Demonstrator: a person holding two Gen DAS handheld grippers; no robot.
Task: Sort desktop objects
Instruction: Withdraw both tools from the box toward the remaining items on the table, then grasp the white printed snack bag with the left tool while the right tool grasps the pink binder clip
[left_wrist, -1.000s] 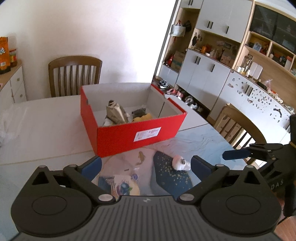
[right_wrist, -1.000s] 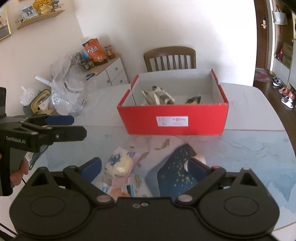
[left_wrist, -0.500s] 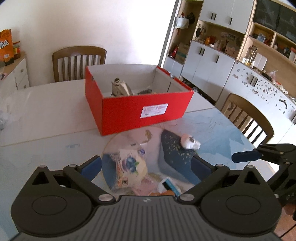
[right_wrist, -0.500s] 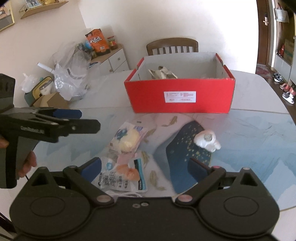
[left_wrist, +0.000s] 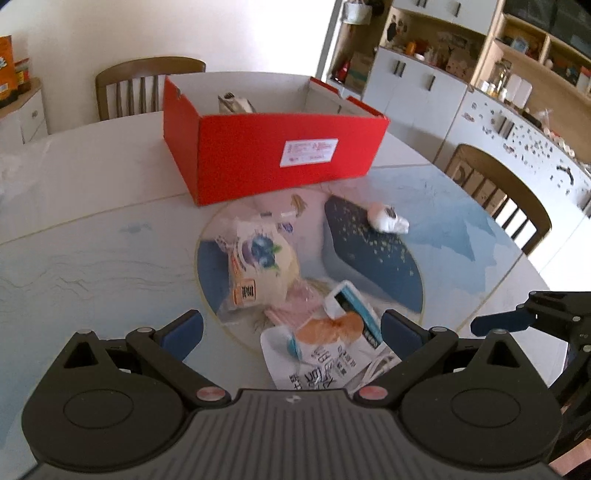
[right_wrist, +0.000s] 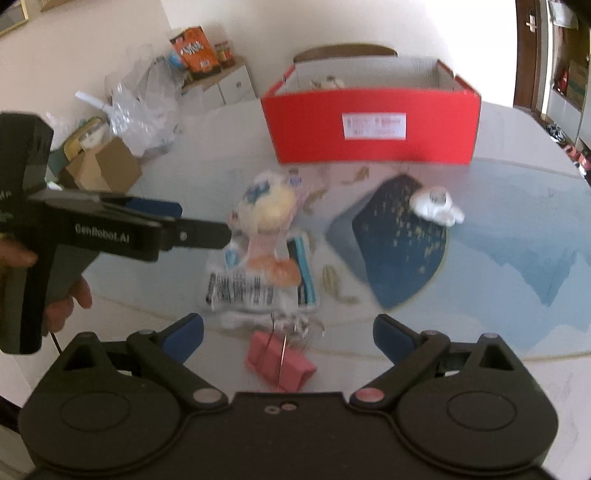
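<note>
1. Right wrist view: right gripper (right_wrist: 288, 328) jaws apart, empty, above pink binder clip (right_wrist: 279, 363) on the surface near snack packets (right_wrist: 258, 280).
2. Left gripper (left_wrist: 291, 325) likewise spread.
3. Risk: the clip's wire handles may slip.

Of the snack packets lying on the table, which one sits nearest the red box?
The blueberry-print packet. It lies closer to the red box than the orange-print packet, which sits by the left tool.

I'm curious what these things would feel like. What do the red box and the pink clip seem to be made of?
The red box looks like matte cardboard: thin folded walls, pale inside, a printed label. The pink clip looks like painted metal, with thin wire handles; blur leaves its finish uncertain.
</note>
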